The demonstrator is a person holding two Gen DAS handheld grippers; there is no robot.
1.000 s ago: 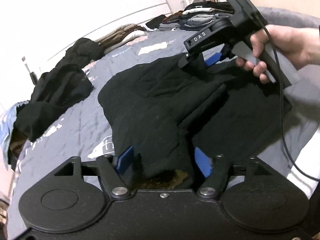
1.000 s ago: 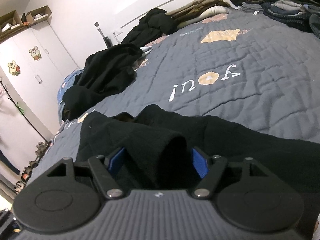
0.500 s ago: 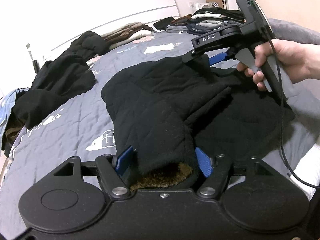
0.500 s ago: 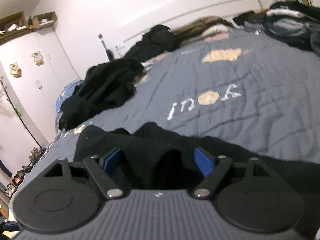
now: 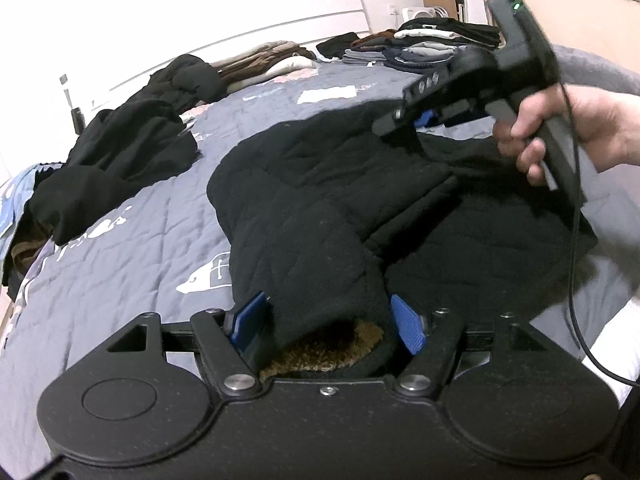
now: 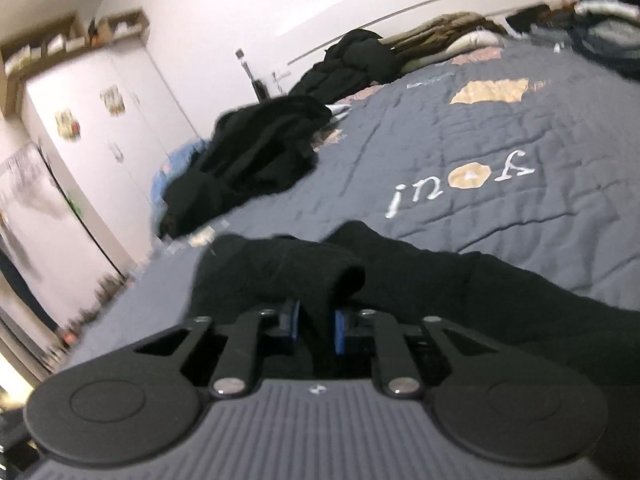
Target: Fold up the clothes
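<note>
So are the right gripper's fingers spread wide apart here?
No, the right gripper has its blue pads nearly together, pinching a fold of the black jacket.

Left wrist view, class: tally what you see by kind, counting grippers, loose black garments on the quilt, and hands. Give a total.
Grippers: 2, left gripper and right gripper
Loose black garments: 3, quilted black jacket, black heap, far black heap
Hands: 1, right hand
Total: 6

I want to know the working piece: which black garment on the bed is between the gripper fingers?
The spread quilted black jacket nearest the cameras; the other black heaps lie untouched farther away.
</note>
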